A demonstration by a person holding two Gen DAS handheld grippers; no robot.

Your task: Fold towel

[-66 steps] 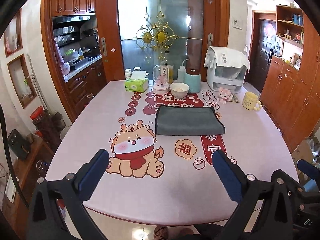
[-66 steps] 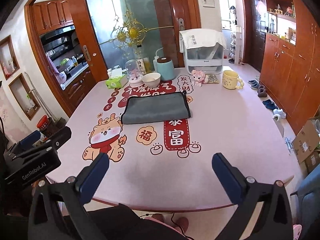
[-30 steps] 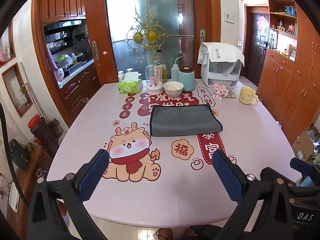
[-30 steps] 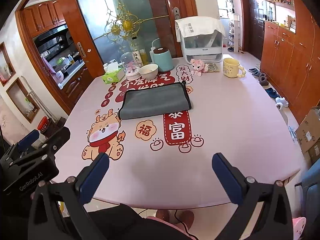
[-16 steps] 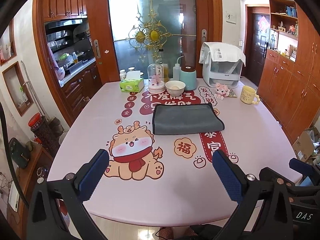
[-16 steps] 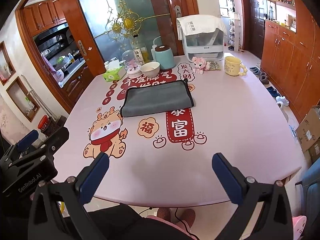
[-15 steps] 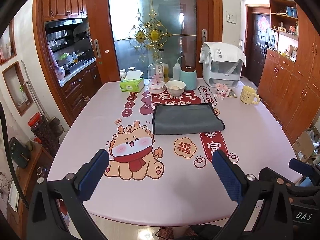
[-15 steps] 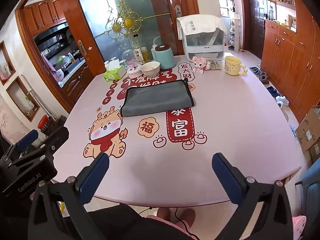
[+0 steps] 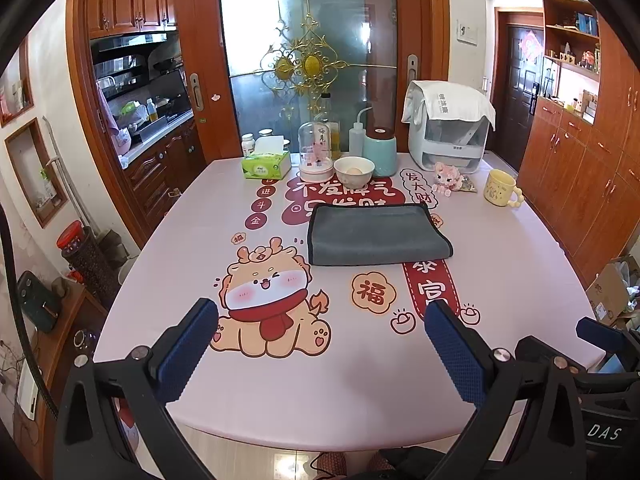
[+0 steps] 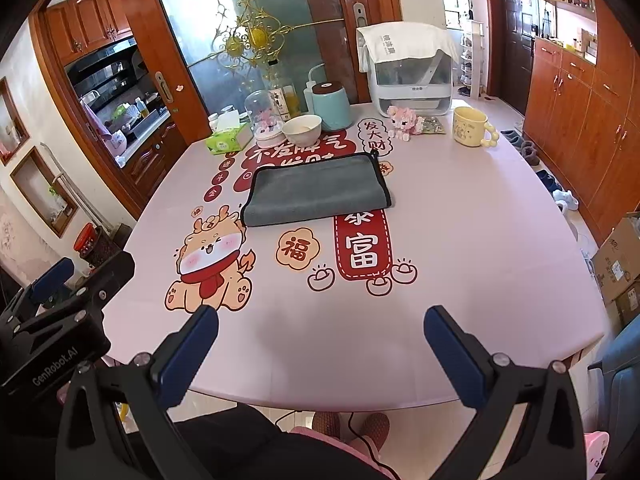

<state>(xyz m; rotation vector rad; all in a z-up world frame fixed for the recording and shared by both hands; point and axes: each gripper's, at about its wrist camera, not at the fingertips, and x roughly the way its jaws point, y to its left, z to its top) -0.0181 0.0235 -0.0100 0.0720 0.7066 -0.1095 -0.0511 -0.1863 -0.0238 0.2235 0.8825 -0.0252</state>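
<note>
Both tongs, left (image 9: 320, 336) and right (image 10: 320, 340), are wide open and hold nothing, above the near surface (image 10: 460, 240) edge; the grey towel (image 10: 316, 190) lies folded far ahead.

desk (image 9: 520, 280): pink printed cover, centre of frame. frosted glass door (image 9: 308, 40) with gold ornament, upper centre, in red-brown wood frame. wood kitchen cabinets (image 9: 132, 0) upper left. wood cupboards (image 10: 580, 92) and dark entry door (image 9: 524, 92) at right. cardboard boxes (image 10: 620, 256) on the floor, lower right.
</note>
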